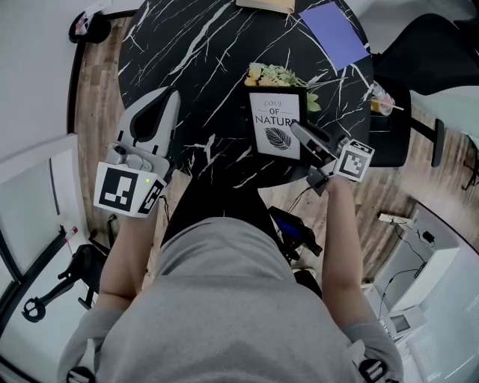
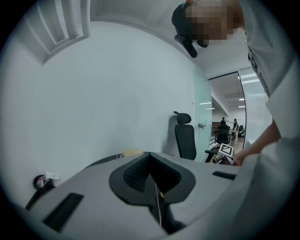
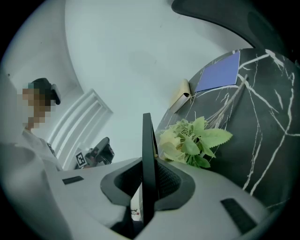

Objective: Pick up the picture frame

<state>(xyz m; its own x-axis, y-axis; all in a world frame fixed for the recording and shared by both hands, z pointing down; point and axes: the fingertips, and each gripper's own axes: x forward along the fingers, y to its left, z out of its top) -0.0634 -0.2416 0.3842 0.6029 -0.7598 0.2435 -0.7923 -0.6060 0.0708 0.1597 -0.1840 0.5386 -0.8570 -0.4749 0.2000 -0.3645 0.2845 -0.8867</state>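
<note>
The picture frame hides part of the flowers; the top edge crops a book.

The setting is an office: a high-backed black swivel chair stands against a plain white wall right of centre in the left gripper view, a glass partition beside it opens onto distant people among more chairs, and the head view's upper half shows a round black marble table on wood-plank flooring.

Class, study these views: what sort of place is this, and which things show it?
Probably an office: a black office chair by the wall, a glass partition with more desks and chairs behind it, and a round marble-patterned table.
</note>
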